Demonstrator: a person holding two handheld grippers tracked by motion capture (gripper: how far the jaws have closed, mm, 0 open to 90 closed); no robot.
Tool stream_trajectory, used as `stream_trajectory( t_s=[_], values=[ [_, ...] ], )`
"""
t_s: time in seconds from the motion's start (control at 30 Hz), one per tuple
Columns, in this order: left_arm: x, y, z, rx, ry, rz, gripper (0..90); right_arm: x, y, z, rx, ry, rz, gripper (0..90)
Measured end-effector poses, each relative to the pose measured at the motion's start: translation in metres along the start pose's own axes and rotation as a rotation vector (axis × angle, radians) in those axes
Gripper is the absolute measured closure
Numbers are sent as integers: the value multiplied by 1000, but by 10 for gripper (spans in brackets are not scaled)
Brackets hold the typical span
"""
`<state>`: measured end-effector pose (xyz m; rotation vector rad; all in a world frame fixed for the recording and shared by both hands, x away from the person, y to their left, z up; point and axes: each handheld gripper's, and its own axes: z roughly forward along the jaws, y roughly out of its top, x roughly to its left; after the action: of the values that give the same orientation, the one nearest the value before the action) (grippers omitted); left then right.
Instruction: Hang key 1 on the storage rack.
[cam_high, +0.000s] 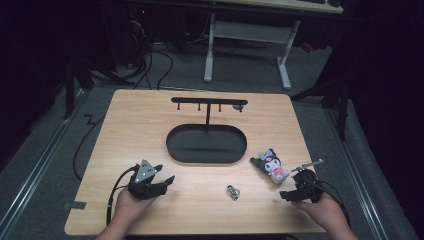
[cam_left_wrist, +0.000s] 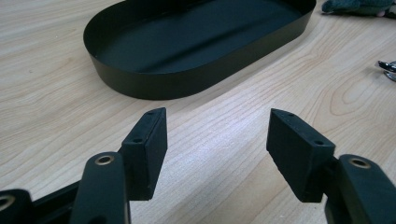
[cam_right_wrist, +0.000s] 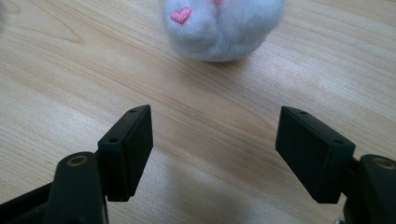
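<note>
The right gripper (cam_high: 295, 192) sits at the near right of the table (cam_high: 150, 120), held in the person's right hand (cam_high: 325, 210). Its fingers (cam_right_wrist: 128, 149) stand spread wide with bare wood between them and nothing gripped. The plush toy (cam_high: 271, 165) lies on the table just beyond them, apart from both fingers; in the right gripper view its white foot (cam_right_wrist: 219, 28) with a pink heart faces the gap. In the high view the toy shows a dark head with a pale bow and a pink body, and it rests to the right of the black oval tray (cam_high: 172, 145), near but not touching it.

The left gripper (cam_high: 160, 182) rests at the near left in the left hand (cam_high: 127, 205), its grey three-cornered plate on top. Its fingers (cam_left_wrist: 147, 149) are likewise spread, nothing between them, and point toward the tray's near wall.

A black stand with a crossbar (cam_high: 207, 101) rises from the tray's far side, with small pegs hanging beneath the bar. A small metal clip (cam_high: 232, 191) lies on the table between the two grippers, well clear of each.
</note>
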<state>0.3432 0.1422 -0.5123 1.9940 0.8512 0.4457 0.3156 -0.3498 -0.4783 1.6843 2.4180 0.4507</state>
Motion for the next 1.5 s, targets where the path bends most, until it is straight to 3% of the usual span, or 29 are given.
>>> stream_trajectory(
  t_s=[0.33,0.63,0.8,0.97,1.2,1.33,1.5],
  values=[
    [0,1,-2,-5,1,2,391,-1,18,-5,47,10,5,166],
    [1,1,2,0,-5,6,391,1,31,-7,73,-9,-25,149],
    [2,1,4,2,-17,-20,391,-1,39,-6,76,6,-12,149],
    [2,0,6,7,-15,-1,391,-5,47,2,69,7,6,151],
    [2,-1,3,8,-11,0,393,-5,54,20,90,20,-21,154],
    [0,0,3,9,-9,11,393,-1,60,29,118,-8,-70,168],
    [0,0,4,16,-9,19,393,2,62,35,108,-40,-97,251]
  ],
)
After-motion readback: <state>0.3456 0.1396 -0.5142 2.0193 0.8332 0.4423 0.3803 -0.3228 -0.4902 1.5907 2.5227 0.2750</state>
